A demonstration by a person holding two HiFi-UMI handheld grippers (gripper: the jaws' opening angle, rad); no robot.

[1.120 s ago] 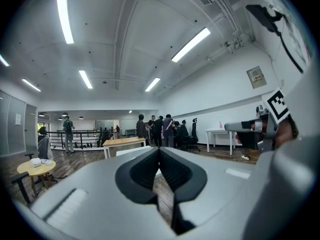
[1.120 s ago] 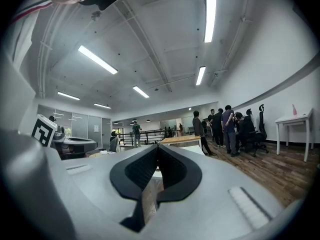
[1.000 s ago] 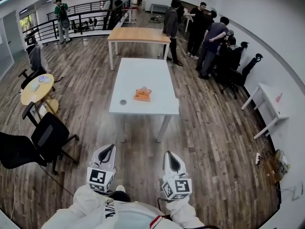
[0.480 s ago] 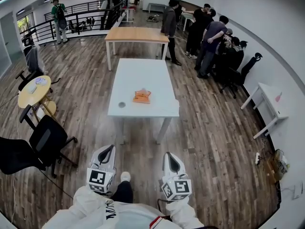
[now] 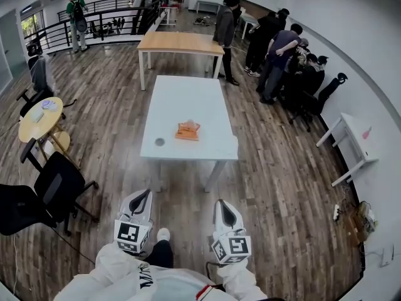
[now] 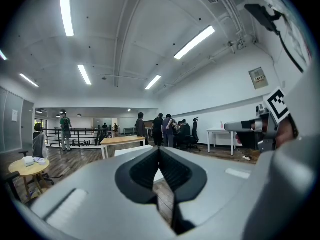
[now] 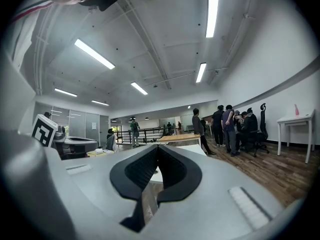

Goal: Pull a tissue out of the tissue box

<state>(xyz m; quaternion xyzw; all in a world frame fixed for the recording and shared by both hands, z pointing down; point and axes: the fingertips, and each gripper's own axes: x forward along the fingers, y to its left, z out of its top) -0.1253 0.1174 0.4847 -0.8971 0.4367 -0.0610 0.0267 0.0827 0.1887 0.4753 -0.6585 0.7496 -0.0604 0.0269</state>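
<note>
A: Where did we find the box (image 5: 187, 130)?

B: On the smooth white table (image 5: 188, 93), well apart from us. It was orange, flat and soft-looking, too small to show its tissue. The left gripper (image 5: 145, 194) and right gripper (image 5: 221, 202) were both closed and empty.

A: Risks?

B: We judged the light box could lift with the tissue, or the thin sheet could tear, unless pinned.
</note>
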